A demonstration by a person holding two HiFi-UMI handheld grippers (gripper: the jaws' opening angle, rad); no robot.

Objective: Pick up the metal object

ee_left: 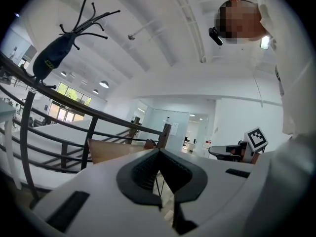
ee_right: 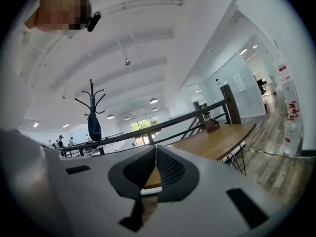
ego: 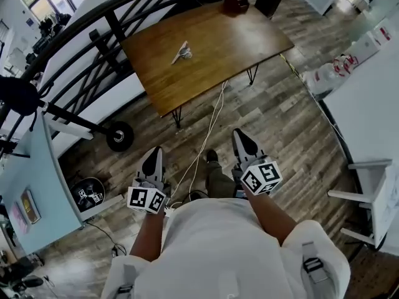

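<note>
Small silvery metal object (ego: pixel 182 53) lay mid-top on the brown wooden table (ego: pixel 249 42) — we stood well short of that table. Left gripper (ego: pixel 151 162) and right gripper (ego: pixel 244 147) had jaws together, empty. We judged it light, stiff, slippery — pinch its narrow end.

Left tongs (ee_left: pixel 159 151) tip-to-tip, wooden table (ee_left: pixel 111 151) beyond
</note>
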